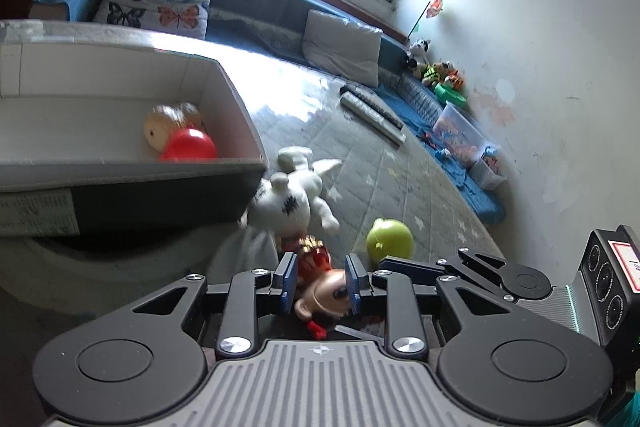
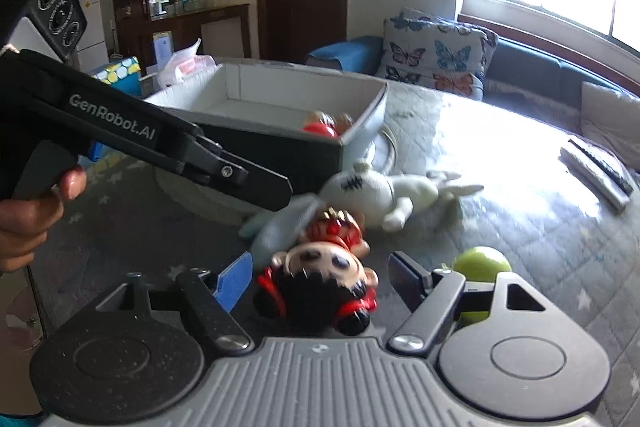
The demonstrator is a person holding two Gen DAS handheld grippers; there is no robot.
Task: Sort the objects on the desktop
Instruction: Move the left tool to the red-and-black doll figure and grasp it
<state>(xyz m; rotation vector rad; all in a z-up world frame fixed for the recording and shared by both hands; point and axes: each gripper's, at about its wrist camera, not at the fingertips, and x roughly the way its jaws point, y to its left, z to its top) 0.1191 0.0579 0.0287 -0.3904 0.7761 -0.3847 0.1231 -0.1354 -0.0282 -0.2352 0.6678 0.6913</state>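
A small doll (image 1: 322, 293) with a big head, black hair and red clothes hangs between the blue pads of my left gripper (image 1: 322, 277), which is shut on it. In the right wrist view the same doll (image 2: 320, 263) lies between the spread fingers of my right gripper (image 2: 320, 277), which is open, with a gap on each side of the head. My left gripper (image 2: 272, 193) reaches in from the left, held by a hand. A grey box (image 1: 120, 171) holds a red ball (image 1: 188, 145) and a beige toy (image 1: 164, 125).
A white plush toy (image 2: 380, 191) lies on the quilted grey cover (image 2: 520, 227) just beyond the doll, beside the box (image 2: 360, 131). A green ball (image 2: 482, 263) sits to the right. Remote controls (image 2: 596, 167) lie farther right. A sofa with cushions runs behind.
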